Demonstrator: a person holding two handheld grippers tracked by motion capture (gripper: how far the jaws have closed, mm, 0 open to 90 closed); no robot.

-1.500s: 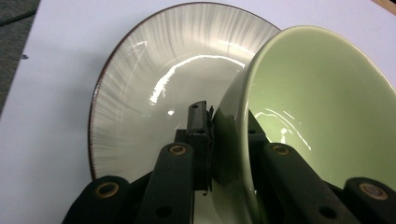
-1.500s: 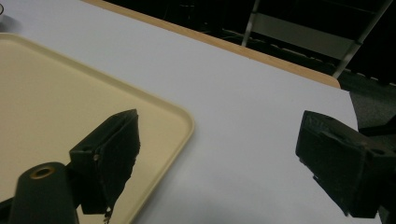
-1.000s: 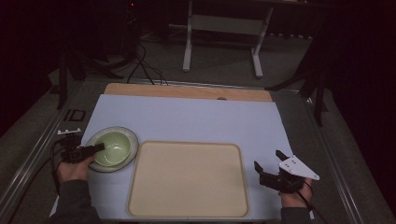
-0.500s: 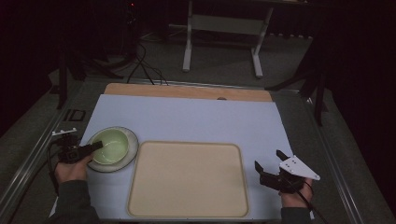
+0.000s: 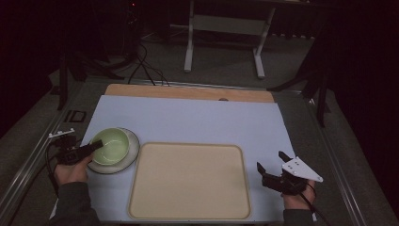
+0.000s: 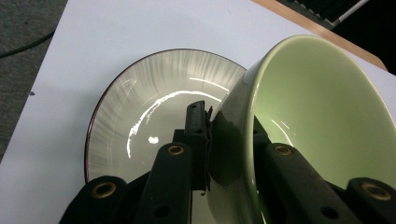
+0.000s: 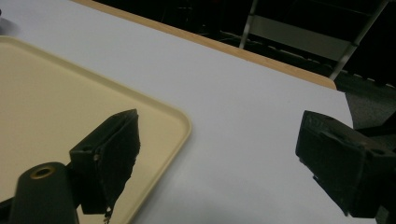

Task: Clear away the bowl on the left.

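Left of the tray (image 5: 189,181): left gripper (image 5: 92,147) clamped on the near wall of the green bowl (image 5: 111,144), one finger inside, one outside against the glaze. Bowl tipped up off the striped plate (image 5: 129,158) beneath it, on the desk (image 5: 197,120). Likely glazed ceramic: stiff, slick, breakable, fairly weighty; rim wall looks the best hold. Right of the tray: right gripper (image 5: 271,165) spread wide, fingers grasping nothing, well apart from the bowl.

The high view is looking down on the flat cream plastic tray (image 5: 189,181); the right gripper view is sharing its corner (image 7: 180,122) close up.
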